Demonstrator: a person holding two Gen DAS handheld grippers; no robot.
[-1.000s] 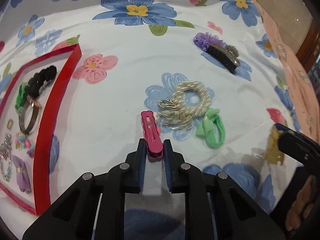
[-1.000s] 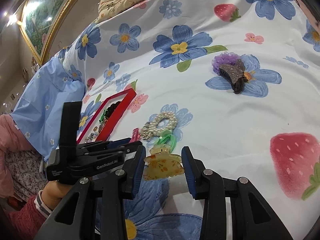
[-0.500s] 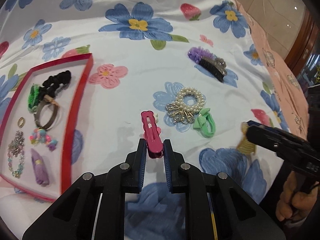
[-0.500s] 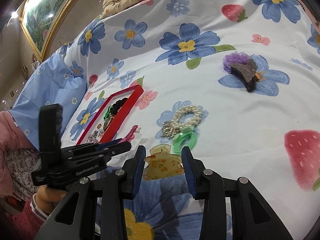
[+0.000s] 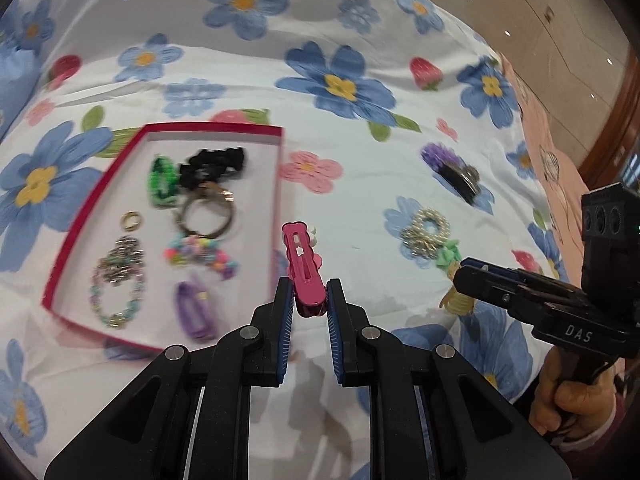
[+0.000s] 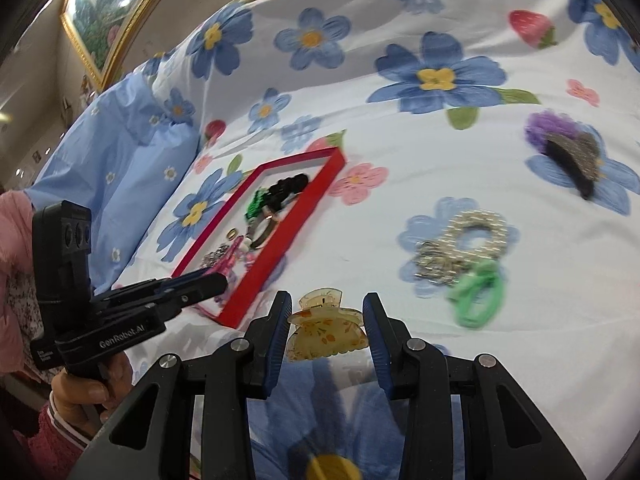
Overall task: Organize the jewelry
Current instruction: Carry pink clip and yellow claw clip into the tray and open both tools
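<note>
Pink hair clip (image 5: 305, 280) sits pinched in the nearly closed left gripper (image 5: 307, 312), just beside the red tray (image 5: 276, 208), ready for dropping in. Right of the tray, the right gripper (image 6: 325, 328) clamps a yellow claw clip (image 6: 326, 330), likely bound there too.

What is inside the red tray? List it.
Red tray: black scrunchie, green hair tie, bracelet, gold ring, beaded pieces, purple clip. In the right wrist view the near wall hides some.
</note>
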